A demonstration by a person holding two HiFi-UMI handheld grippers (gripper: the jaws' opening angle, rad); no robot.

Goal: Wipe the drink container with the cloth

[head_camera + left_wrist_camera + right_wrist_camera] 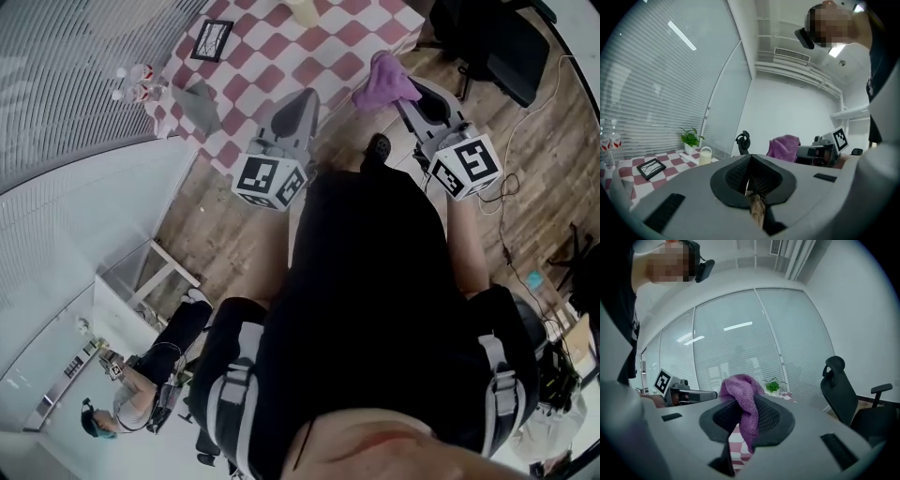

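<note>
The drink container, a pale yellow jug point(302, 9), stands on the red-and-white checked table point(281, 47) at the far edge; the left gripper view shows the jug point(706, 156) beside a potted plant. My right gripper point(403, 92) is shut on a purple cloth point(384, 81), which bunches above its jaws and hangs down between them point(746, 413). It hovers over the wooden floor beside the table's corner. My left gripper point(302, 101) is shut with nothing in it, its tips over the table's near edge. Both are well short of the jug.
On the table lie a black-framed picture point(212, 39), a grey cloth point(199, 105) and small bottles point(136, 82) at the left corner. A black office chair point(497, 42) stands to the right of the table. Window blinds run along the left, and another person point(141, 394) sits at the lower left.
</note>
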